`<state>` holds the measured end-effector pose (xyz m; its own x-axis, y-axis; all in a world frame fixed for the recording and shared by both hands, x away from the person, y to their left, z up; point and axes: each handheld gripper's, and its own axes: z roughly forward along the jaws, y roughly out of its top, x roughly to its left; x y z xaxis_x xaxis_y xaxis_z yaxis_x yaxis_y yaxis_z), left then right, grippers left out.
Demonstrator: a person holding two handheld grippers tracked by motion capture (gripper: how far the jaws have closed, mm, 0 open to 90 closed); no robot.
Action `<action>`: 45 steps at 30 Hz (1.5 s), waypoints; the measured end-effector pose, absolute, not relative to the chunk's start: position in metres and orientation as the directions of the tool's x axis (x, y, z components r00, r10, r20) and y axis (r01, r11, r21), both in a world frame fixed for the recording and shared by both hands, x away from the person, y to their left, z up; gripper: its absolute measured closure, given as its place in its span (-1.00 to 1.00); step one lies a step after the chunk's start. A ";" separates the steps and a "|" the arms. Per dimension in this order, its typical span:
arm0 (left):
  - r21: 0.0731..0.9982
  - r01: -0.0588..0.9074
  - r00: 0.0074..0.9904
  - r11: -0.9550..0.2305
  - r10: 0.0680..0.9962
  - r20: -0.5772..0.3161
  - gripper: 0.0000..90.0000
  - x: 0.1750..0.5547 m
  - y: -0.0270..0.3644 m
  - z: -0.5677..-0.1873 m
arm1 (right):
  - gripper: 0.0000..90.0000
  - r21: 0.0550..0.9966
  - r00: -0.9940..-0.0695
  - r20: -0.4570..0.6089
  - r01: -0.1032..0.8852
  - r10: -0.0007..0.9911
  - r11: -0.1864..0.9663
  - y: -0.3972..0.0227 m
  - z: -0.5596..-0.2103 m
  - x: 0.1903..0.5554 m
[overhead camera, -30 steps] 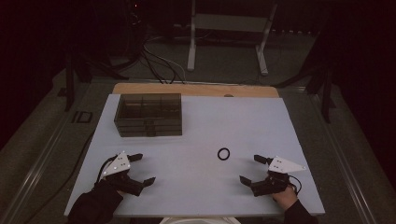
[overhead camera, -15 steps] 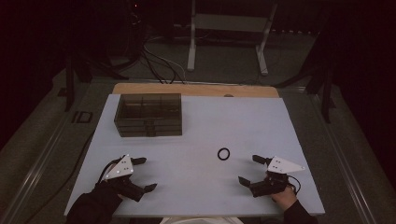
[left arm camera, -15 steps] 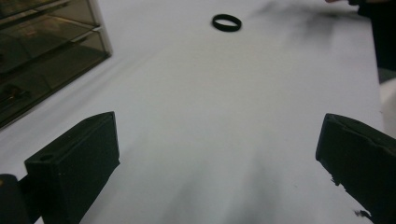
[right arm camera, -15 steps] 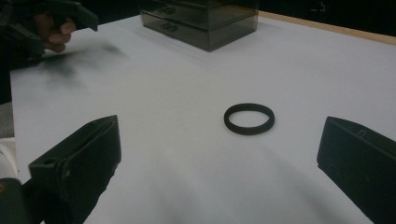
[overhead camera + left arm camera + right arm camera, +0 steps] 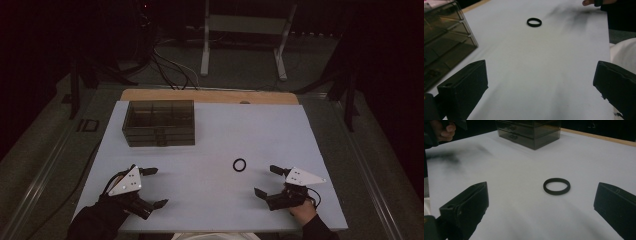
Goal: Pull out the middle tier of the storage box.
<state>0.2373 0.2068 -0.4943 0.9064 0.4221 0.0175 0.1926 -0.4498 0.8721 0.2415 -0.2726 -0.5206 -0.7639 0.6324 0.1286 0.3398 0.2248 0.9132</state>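
A small black rubber ring point(image 5: 239, 164) lies flat on the white table point(image 5: 210, 125) at lower centre, between the spread-jawed left claw point(image 5: 152, 187) and the spread-jawed right claw point(image 5: 266, 181), touching neither.

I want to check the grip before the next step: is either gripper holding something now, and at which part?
Nothing is held. The left gripper and right gripper are both open, and the black ring lies untouched on the table.

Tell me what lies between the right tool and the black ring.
Nothing: in the right gripper view, bare white table runs from the open right tool to the black ring. The high view shows the same bare stretch.
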 end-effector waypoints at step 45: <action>0.890 0.084 0.786 -0.447 0.579 0.217 -0.98 0.275 0.217 -0.467 | -1.00 0.924 -0.769 0.122 0.319 0.627 0.211 -0.271 -0.520 0.243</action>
<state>0.2750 0.2171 -0.4670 0.7860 0.5789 0.2171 0.0837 -0.4475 0.8904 0.2432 -0.2712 -0.5199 -0.7690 0.6274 0.1224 0.3193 0.2111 0.9238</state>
